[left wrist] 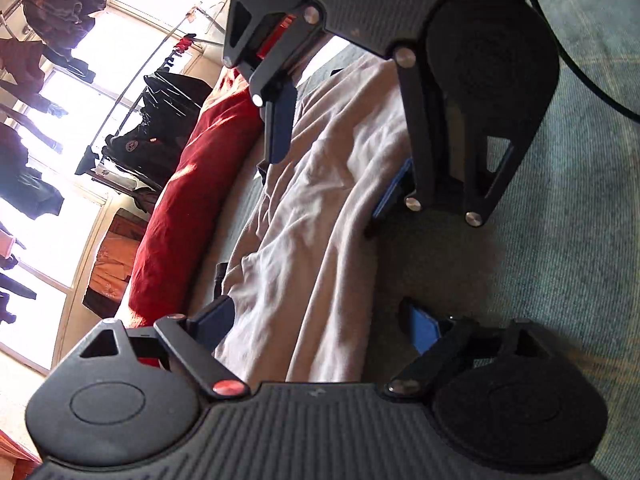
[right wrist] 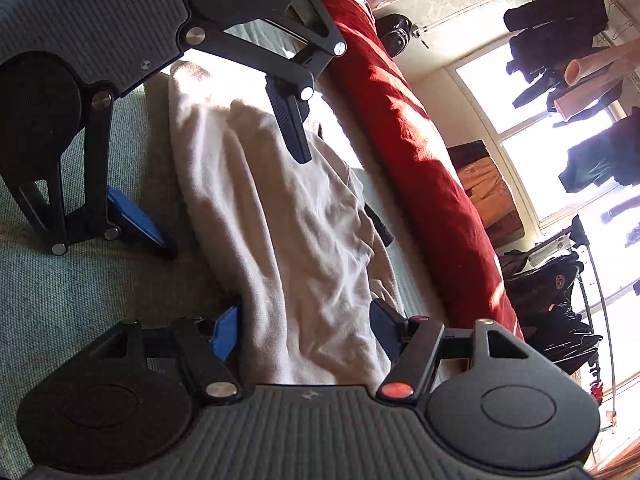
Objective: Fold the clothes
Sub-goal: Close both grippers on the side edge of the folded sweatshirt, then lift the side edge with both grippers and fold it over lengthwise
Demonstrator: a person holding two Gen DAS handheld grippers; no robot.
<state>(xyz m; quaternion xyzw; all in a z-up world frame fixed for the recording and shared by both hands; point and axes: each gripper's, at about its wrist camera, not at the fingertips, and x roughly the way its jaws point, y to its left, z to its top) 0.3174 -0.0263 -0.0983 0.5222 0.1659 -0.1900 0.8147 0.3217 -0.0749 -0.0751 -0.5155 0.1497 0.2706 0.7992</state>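
Pale cloth garment, crumpled along the bed; we hold left gripper and right gripper fingers open, astride it.

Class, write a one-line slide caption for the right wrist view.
Both open grippers, right gripper and left gripper, straddle a pale garment.

Pale beige-pink cotton garment, folded lengthwise into a long band on the grey-green woven bedcover.

It lies flat, rumpled with soft creases and ridges along its length, one end lit by sun. A long red cushion runs alongside, near but apart. Something dark pokes out from under the cushion-side edge; what it is cannot be told.
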